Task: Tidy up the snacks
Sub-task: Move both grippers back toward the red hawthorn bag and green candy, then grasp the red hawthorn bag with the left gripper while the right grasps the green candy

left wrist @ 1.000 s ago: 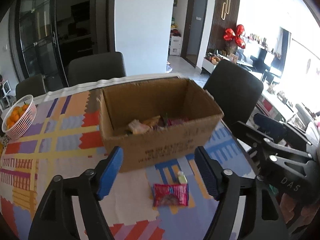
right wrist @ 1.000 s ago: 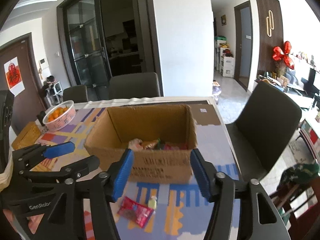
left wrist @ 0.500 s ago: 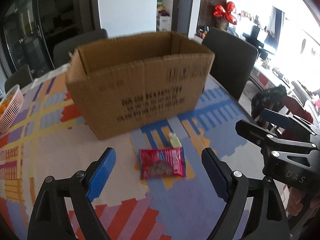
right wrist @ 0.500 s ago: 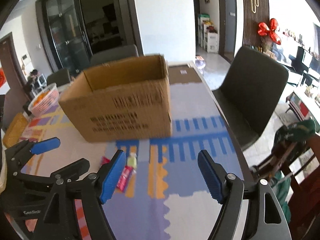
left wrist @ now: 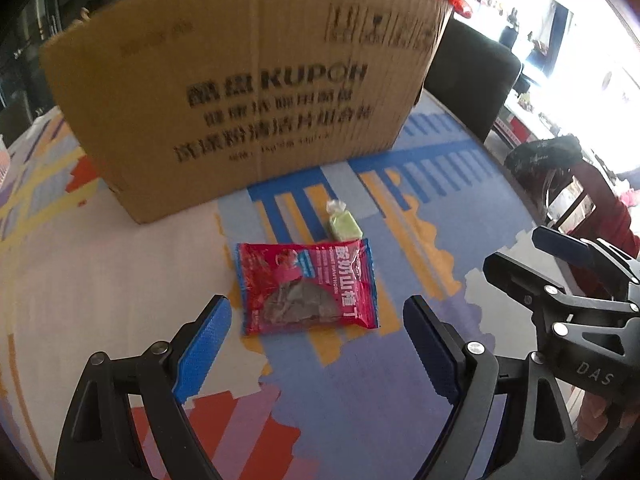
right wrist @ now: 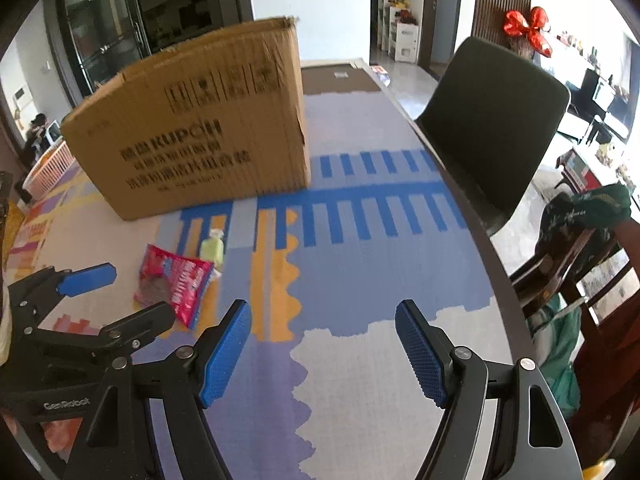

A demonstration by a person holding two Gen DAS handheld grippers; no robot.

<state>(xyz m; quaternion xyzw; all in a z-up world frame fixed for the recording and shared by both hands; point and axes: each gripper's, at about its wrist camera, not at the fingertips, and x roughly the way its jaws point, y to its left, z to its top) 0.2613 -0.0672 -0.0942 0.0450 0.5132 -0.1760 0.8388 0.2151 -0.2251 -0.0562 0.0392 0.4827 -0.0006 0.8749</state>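
Observation:
A red snack packet lies flat on the patterned tablecloth, and a small green wrapped sweet touches its far edge. Behind them stands a brown cardboard box whose inside is hidden. My left gripper hangs open just above the near end of the packet, with nothing pressed between its blue pads. In the right wrist view the packet and sweet lie to the left of my right gripper. That gripper is open over bare cloth. The left gripper sits beside the packet there.
The table's right edge curves close by, with a dark chair behind it. A wooden chair with green clothing stands at the far right. A white basket sits left of the box.
Both grippers sank toward the table and tipped downward. The box's inside dropped out of sight. Both pairs of jaws stand wider than a second ago, and the packet now lies close before the left fingers.

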